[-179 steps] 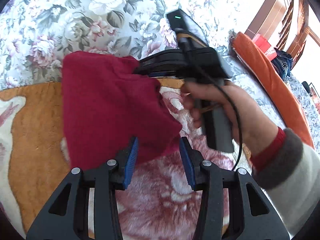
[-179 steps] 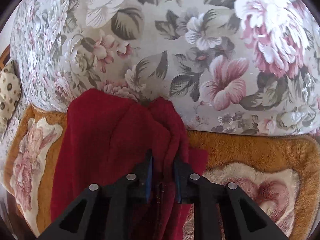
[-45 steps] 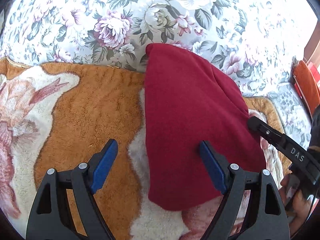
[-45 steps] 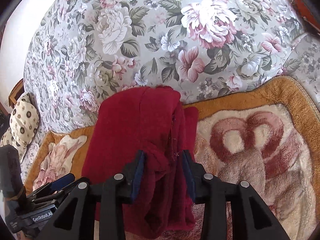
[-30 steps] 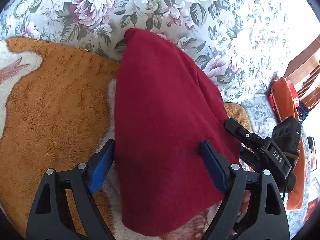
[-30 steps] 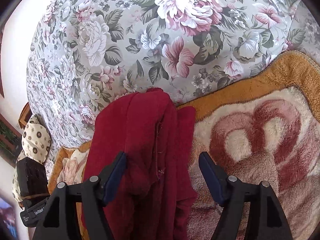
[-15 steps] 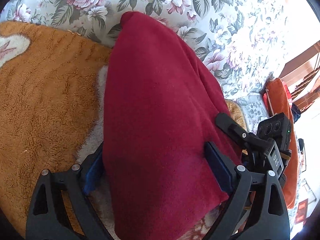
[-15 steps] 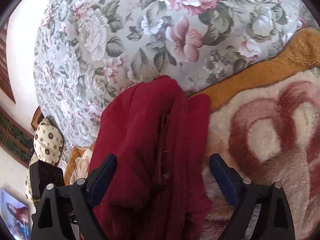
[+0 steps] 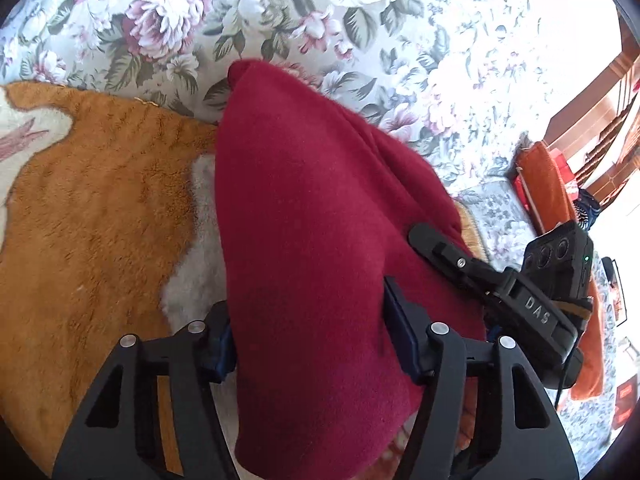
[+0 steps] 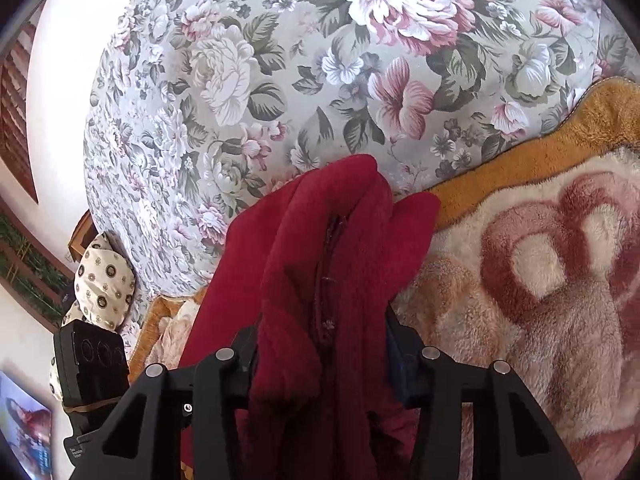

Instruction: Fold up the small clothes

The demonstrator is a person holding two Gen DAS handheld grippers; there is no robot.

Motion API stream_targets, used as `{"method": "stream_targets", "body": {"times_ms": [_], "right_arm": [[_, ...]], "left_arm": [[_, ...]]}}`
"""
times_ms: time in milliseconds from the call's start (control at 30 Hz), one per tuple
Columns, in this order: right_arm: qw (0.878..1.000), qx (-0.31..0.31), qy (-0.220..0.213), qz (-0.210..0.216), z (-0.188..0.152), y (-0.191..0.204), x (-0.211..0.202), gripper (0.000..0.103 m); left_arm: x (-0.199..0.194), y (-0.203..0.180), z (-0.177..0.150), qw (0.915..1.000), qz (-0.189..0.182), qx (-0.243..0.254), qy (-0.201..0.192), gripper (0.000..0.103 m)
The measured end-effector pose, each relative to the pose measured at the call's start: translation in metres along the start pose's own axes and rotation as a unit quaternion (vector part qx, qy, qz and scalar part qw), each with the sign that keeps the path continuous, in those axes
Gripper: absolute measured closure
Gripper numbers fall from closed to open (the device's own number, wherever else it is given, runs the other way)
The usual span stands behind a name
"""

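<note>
Left wrist view: my left gripper has just been closing, and its blue pads are squeezing the near end of the red garment between them. It is lying folded on the orange-and-cream blanket, far tip touching the floral cushion. My right gripper is reaching in from the right.

Right wrist view: my right gripper has been closing too, and is clamping the garment's bunched layers, seam between the pads.
</note>
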State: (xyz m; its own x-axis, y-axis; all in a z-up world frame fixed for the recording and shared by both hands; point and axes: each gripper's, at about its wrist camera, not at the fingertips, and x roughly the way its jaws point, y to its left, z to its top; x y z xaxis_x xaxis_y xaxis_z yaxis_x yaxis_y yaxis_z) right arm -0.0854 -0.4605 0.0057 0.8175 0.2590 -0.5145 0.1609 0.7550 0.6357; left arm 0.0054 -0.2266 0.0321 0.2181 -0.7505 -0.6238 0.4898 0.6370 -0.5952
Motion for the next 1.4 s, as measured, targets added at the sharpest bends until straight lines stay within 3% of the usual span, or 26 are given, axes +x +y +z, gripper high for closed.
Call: {"method": "stream_targets", "body": {"times_ms": [133, 267, 367, 500, 633, 767, 867, 1000, 1133, 1267, 1400], "right_arm": [[0.999, -0.009, 0.029, 0.013, -0.022, 0.018, -0.023, 0.057], [0.998, -0.009, 0.054, 0.029, -0.064, 0.034, -0.048, 0.057], [0.996, -0.019, 0.080, 0.018, -0.097, 0.044, -0.060, 0.057], [0.994, 0.007, 0.109, -0.021, -0.120, 0.036, -0.071, 0.048], [0.998, 0.019, 0.063, -0.015, -0.109, 0.039, -0.109, 0.048], [0.999, -0.018, 0.038, -0.028, -0.089, 0.062, -0.122, 0.048], [0.996, -0.057, 0.043, -0.055, -0.080, 0.079, -0.104, 0.048], [0.988, -0.105, 0.058, -0.096, -0.077, 0.089, -0.066, 0.068], [0.973, -0.146, 0.079, -0.162, -0.082, 0.078, -0.033, 0.072], [0.975, -0.134, 0.086, -0.157, -0.080, 0.056, -0.019, 0.072], [0.975, -0.132, 0.091, -0.152, -0.077, 0.058, -0.024, 0.072]], "left_arm": [[-0.037, -0.009, -0.029, 0.9995, 0.018, 0.020, 0.018, 0.041], [-0.074, -0.007, -0.074, 0.9987, 0.034, 0.020, 0.033, 0.041], [-0.089, -0.003, -0.109, 0.9974, 0.049, 0.015, 0.050, 0.041], [-0.086, 0.000, -0.137, 0.9936, 0.086, 0.020, 0.069, 0.038], [-0.099, -0.005, -0.135, 0.9914, 0.116, 0.015, 0.060, 0.037], [-0.117, -0.020, -0.131, 0.9855, 0.164, 0.042, 0.011, 0.037], [-0.116, -0.028, -0.123, 0.9831, 0.175, 0.054, -0.005, 0.037], [-0.098, -0.030, -0.111, 0.9798, 0.191, 0.060, -0.005, 0.037], [-0.072, -0.022, -0.103, 0.9752, 0.213, 0.060, 0.015, 0.037], [-0.062, -0.015, -0.102, 0.9758, 0.212, 0.052, 0.011, 0.027], [-0.061, -0.013, -0.100, 0.9761, 0.212, 0.045, 0.012, 0.027]]}}
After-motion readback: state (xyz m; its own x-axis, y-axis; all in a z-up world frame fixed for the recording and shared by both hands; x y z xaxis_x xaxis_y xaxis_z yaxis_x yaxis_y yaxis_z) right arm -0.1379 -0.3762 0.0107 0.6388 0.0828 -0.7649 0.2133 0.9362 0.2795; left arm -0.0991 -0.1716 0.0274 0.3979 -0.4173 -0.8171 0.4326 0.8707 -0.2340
